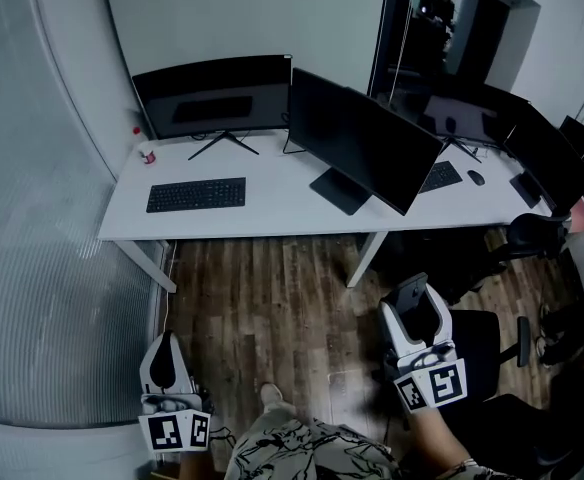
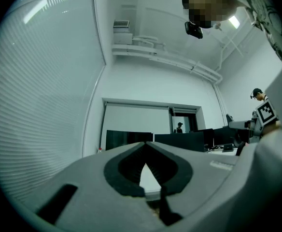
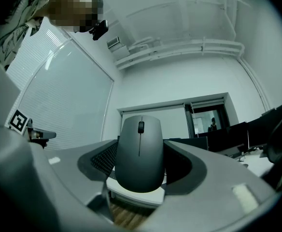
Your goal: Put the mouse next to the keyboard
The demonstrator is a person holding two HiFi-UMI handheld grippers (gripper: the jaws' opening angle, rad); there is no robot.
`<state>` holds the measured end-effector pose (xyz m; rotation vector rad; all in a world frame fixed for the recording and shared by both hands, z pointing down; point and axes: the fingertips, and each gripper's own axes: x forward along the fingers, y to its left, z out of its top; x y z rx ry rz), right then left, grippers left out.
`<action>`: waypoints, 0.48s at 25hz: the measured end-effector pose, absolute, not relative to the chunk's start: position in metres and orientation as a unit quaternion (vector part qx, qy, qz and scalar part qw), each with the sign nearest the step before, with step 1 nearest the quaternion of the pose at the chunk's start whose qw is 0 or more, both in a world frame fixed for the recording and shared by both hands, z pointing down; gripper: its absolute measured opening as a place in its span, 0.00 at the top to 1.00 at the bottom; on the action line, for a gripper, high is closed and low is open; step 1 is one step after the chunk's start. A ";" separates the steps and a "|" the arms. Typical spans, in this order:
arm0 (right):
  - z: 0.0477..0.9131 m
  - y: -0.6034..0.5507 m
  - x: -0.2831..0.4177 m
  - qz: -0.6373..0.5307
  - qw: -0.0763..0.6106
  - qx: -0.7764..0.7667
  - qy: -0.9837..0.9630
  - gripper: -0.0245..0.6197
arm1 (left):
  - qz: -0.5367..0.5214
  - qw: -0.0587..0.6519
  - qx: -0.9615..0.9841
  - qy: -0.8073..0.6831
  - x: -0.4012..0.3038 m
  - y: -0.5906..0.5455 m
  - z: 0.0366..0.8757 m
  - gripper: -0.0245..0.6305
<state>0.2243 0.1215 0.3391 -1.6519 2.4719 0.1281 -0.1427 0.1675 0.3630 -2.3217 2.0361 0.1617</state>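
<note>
My right gripper [image 1: 413, 308] pinches the mouse [image 3: 140, 153], held above the floor and well apart from the keyboard [image 1: 196, 194] on the desk [image 1: 272, 220]. My left gripper [image 1: 168, 360] has its jaws pressed together on nothing.

The head view was taken from high above the wooden floor [image 1: 272, 298], aimed forward and steeply down, so that the white desk [image 1: 272, 208] was seen at the far side and the left gripper [image 1: 165, 353] and right gripper [image 1: 417, 298] at the near edge. Each gripper view was taken from low down, tilted upward along its own jaws toward the far wall [image 2: 150, 86] and ceiling [image 2: 170, 28]. In the right gripper view the mouse [image 3: 140, 153] was seen close before the lens. The far doorway [image 2: 179, 124] was shared by all three views, and the other gripper's marker cube [image 2: 266, 111] was caught at the edge of each gripper view.
</note>
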 end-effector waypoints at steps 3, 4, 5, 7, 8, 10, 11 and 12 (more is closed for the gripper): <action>0.338 0.106 0.209 0.045 0.081 -0.555 0.826 0.49 | 0.053 0.025 -0.752 0.657 -0.158 0.149 0.364 0.96; 0.337 0.101 0.205 0.046 0.081 -0.557 0.825 0.49 | 0.052 0.025 -0.753 0.656 -0.163 0.144 0.364 0.96; 0.337 0.096 0.201 0.046 0.081 -0.558 0.825 0.49 | 0.052 0.025 -0.754 0.655 -0.168 0.138 0.364 0.96; 0.336 0.087 0.191 0.047 0.081 -0.561 0.823 0.49 | 0.053 0.024 -0.756 0.652 -0.179 0.127 0.364 0.96; 0.336 0.082 0.186 0.047 0.081 -0.562 0.822 0.49 | 0.054 0.023 -0.757 0.651 -0.184 0.122 0.365 0.96; 0.336 0.072 0.176 0.047 0.080 -0.564 0.821 0.49 | 0.056 0.022 -0.759 0.648 -0.194 0.112 0.365 0.96; 0.337 0.067 0.171 0.047 0.078 -0.565 0.820 0.49 | 0.056 0.021 -0.760 0.647 -0.198 0.107 0.366 0.96; 0.337 0.063 0.165 0.047 0.077 -0.567 0.819 0.49 | 0.055 0.020 -0.761 0.646 -0.203 0.102 0.367 0.96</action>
